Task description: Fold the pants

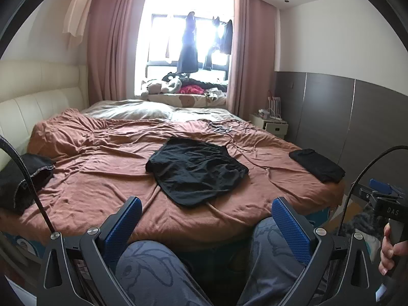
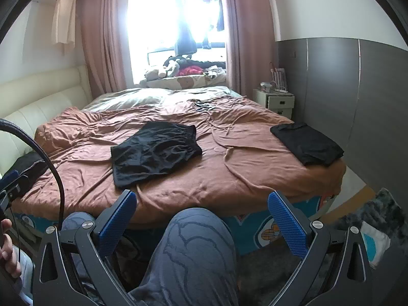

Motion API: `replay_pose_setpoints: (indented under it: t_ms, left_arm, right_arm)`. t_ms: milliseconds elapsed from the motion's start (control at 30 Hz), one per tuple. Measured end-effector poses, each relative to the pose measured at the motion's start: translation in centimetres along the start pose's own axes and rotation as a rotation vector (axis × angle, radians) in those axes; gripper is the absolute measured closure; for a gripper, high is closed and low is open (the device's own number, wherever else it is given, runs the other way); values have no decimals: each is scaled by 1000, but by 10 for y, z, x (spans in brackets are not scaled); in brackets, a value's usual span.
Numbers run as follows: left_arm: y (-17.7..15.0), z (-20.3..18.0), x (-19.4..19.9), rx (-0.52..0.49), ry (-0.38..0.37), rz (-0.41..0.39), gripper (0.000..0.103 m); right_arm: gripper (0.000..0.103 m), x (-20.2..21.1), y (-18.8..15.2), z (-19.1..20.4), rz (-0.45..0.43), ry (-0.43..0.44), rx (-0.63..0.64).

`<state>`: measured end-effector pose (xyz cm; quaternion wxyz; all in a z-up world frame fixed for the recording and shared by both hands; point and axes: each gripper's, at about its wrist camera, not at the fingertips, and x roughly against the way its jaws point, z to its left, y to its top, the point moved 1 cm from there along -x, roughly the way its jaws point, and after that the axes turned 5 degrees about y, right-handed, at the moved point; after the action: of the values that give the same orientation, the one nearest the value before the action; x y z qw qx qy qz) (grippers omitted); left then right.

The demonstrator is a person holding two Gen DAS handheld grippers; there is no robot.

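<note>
The black pants lie flat on the bed, not folded yet. The left gripper and right gripper are wide open, holding nothing.

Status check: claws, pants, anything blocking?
Left claw open, right claw open, both short of the bed. Black pants flat mid-bed, untouched. Folded black garment at right corner, clear of path.

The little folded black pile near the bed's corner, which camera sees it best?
The right wrist view. There the folded black pile looks bigger and clearer, with its whole top and edges showing on the brown bedspread. The left wrist view shows the same pile smaller, off toward the right side and more squashed by the lens.
</note>
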<state>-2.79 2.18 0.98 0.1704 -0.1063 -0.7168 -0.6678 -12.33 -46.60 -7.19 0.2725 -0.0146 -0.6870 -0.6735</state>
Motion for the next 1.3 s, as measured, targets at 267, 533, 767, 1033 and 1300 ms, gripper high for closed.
replay_pose_setpoints:
  t_ms: [267, 533, 767, 1033, 1300]
  left_arm:
    - [1, -3, 7, 5, -8, -4, 0]
    - [3, 2, 12, 20, -2, -7, 0]
    - [3, 5, 13, 19, -14, 0, 0]
    - [8, 8, 11, 21, -16, 17, 0]
    - [13, 18, 5, 5, 74, 38, 0]
  right_arm:
    - [0, 2, 0, -1, -1, 6, 1]
    - [0, 6, 1, -1, -15, 7, -3]
    - [0, 10, 0, 0, -20, 5, -2]
    - [0, 13, 2, -2, -31, 28, 11]
    - [0, -4, 8, -12, 11, 87, 16]
